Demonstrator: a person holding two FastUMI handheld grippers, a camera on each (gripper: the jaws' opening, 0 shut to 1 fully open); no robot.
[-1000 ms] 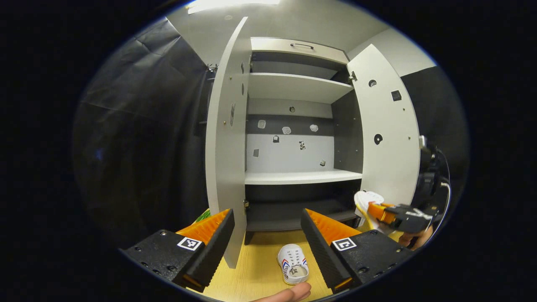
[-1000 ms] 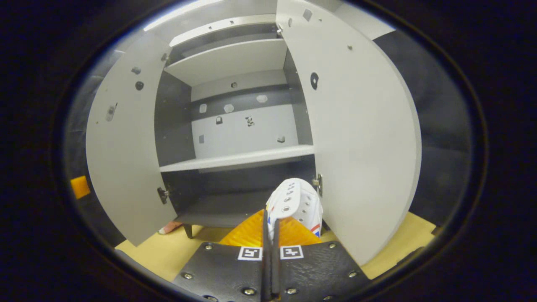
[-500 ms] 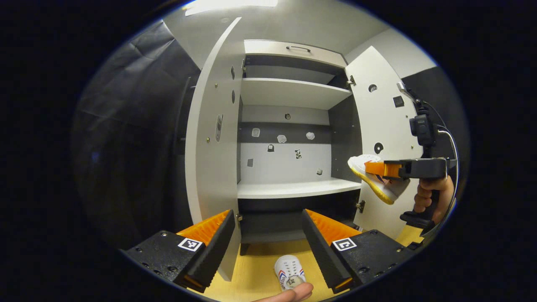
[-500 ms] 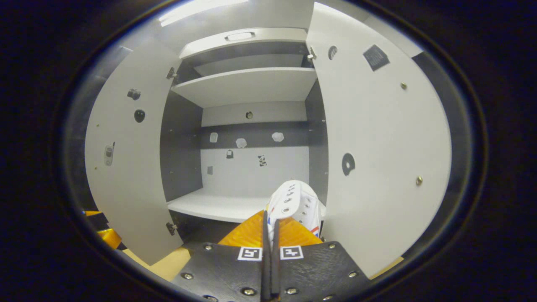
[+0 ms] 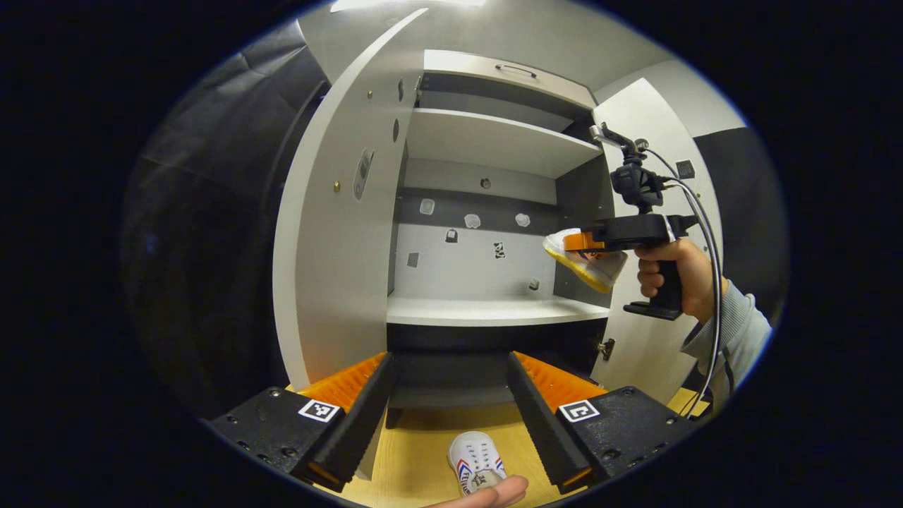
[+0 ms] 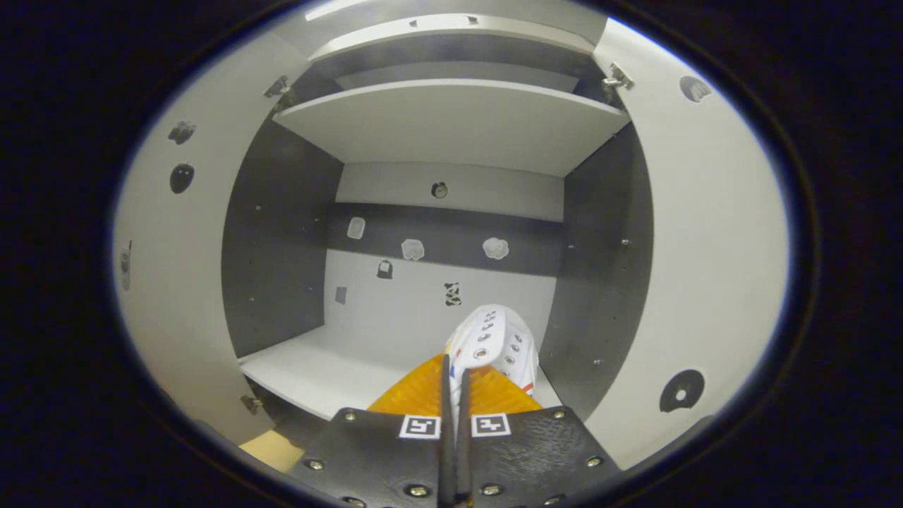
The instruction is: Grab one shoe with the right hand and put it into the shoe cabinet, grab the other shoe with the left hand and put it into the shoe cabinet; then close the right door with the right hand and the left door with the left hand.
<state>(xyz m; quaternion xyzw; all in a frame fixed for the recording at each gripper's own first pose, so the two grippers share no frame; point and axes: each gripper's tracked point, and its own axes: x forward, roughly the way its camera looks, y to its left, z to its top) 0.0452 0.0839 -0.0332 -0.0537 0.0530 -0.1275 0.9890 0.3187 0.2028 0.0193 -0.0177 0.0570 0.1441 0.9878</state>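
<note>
My right gripper [image 6: 455,367] is shut on a small white shoe [image 6: 494,342], toe pointing into the open shoe cabinet [image 6: 451,120], just above the front of its middle shelf [image 6: 317,370]. In the left gripper view that same shoe [image 5: 589,261] hangs in the right gripper [image 5: 575,242], held by a hand [image 5: 681,271], at the cabinet's right side above the middle shelf [image 5: 487,309]. My left gripper [image 5: 448,384] stands open low in front of the cabinet. The other white shoe [image 5: 476,469] lies on the wooden floor between its fingers and below them.
Both cabinet doors stand wide open: the left door [image 5: 331,233] and the right door [image 5: 652,339]. An upper shelf [image 5: 494,141] and a dark bottom compartment [image 5: 458,360] are inside. A fingertip [image 5: 494,494] shows at the bottom edge. Small stickers dot the back wall [image 6: 437,296].
The right gripper has carried its shoe up and forward, from beside the right door to just over the middle shelf. The left gripper has stayed open and shifted slightly.
</note>
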